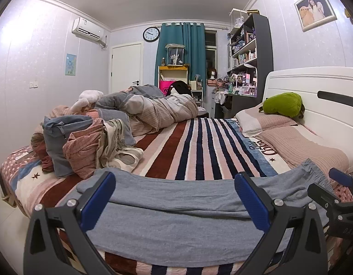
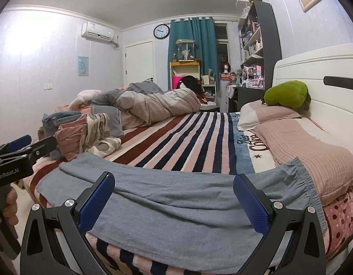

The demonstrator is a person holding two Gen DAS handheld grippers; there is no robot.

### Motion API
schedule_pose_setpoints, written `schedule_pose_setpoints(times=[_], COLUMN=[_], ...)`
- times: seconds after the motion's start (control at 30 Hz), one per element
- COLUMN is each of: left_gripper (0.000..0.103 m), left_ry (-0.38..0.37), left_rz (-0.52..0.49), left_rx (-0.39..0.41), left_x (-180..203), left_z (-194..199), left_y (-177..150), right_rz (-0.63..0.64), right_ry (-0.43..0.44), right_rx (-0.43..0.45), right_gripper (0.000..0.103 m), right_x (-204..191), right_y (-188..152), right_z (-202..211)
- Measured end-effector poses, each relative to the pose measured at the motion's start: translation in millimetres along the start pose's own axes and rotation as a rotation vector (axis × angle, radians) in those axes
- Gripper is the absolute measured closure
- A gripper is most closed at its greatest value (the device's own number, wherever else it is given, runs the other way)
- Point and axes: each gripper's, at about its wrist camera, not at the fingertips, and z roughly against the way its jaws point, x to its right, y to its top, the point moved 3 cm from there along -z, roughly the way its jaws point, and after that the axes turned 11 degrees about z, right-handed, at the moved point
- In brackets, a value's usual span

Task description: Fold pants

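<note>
Grey pants lie flat across the near edge of the striped bed, legs laid one on the other, the elastic waistband to the right by the pillow. My left gripper hovers wide open over the pants' left half, with nothing between its blue pads. My right gripper stands equally open over the right half, near the waistband, empty too. The right gripper's tip shows at the left wrist view's right edge. At the left edge of the right wrist view is the left gripper, a hand on its handle.
A heap of crumpled clothes sits on the bed's left side. A rolled duvet lies across the far end. Pink pillows and a green plush rest against the white headboard on the right.
</note>
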Motion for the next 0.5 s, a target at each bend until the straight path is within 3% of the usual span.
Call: schedule_pose_setpoints(times=[0.5], left_gripper=[0.001], left_ry=[-0.004], left_rz=[0.000], left_rx=[-0.005], left_x=[-1.0], left_z=[0.4], left_y=[-1.5], right_rz=[-0.003], right_ry=[0.001], right_rx=[-0.004], right_gripper=[0.001], right_x=[-1.0], right_y=[0.0], right_z=[-0.8])
